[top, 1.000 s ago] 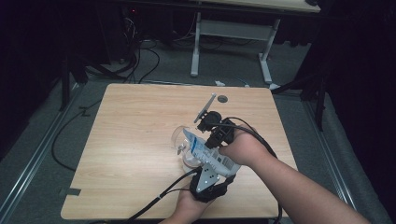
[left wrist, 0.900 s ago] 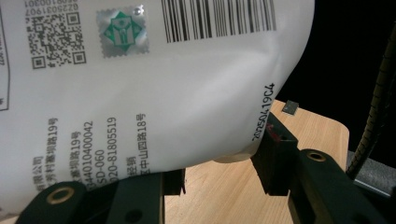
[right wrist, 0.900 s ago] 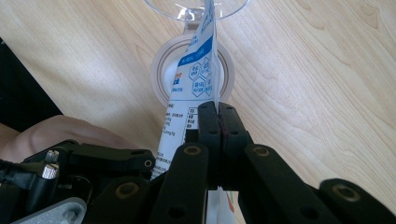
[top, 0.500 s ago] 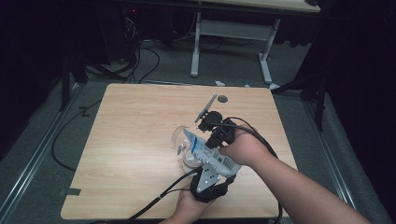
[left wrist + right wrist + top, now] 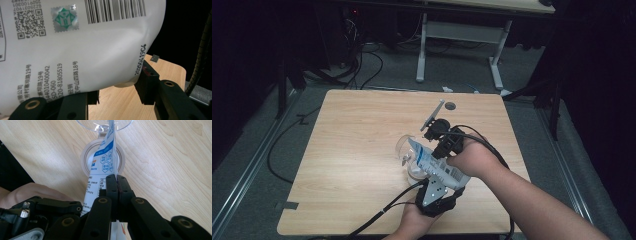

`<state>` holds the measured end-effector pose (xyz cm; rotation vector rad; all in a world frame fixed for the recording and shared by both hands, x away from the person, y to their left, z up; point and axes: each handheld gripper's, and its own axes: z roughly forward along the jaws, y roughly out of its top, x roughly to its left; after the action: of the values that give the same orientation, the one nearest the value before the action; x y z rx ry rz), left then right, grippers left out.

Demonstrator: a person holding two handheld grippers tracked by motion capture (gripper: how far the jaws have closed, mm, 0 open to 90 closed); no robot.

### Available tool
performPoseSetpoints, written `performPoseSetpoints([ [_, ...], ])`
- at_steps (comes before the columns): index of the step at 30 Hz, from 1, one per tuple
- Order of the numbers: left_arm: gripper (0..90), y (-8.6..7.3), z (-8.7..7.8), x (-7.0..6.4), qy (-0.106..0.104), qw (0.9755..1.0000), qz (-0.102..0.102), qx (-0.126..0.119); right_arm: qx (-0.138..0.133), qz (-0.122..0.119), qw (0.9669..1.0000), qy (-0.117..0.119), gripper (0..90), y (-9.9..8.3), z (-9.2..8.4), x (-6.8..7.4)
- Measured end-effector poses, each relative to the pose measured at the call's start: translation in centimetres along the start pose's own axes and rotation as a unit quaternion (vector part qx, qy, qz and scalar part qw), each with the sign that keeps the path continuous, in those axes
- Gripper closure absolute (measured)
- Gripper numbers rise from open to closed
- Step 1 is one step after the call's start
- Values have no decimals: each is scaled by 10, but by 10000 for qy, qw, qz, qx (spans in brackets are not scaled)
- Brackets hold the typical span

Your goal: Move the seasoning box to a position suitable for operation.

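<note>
From the high view, the person holds a white pouch [image 5: 437, 167] tipped over a clear glass [image 5: 408, 152] on the wooden table [image 5: 352, 150]. The right gripper [image 5: 438, 134] sits at the pouch's upper edge, and the left gripper [image 5: 434, 192] sits at the pouch's bottom end, nearest the person. I think the pouring is under way but not done. I cannot see anything inside the glass.

In the left gripper view, the pouch [image 5: 75, 45] lies right above the jaws, which are clamped on its bottom. Most of the pouch is cut off, and the glass is hidden behind it.

In the right gripper view, the jaws are squeezed together on the thin edge of the pouch [image 5: 103, 165]. Just ahead of them stands the glass [image 5: 103, 126], cut off at the top. No liquid can be made out
</note>
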<state>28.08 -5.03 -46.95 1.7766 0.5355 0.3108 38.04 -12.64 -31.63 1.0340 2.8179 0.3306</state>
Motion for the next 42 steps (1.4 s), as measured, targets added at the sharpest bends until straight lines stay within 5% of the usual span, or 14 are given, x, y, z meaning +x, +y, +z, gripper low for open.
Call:
performPoseSetpoints([
  [42,599,1,0,0,-16,10000,-37,-45,39,-31,10000,-29,899,3,3,2],
])
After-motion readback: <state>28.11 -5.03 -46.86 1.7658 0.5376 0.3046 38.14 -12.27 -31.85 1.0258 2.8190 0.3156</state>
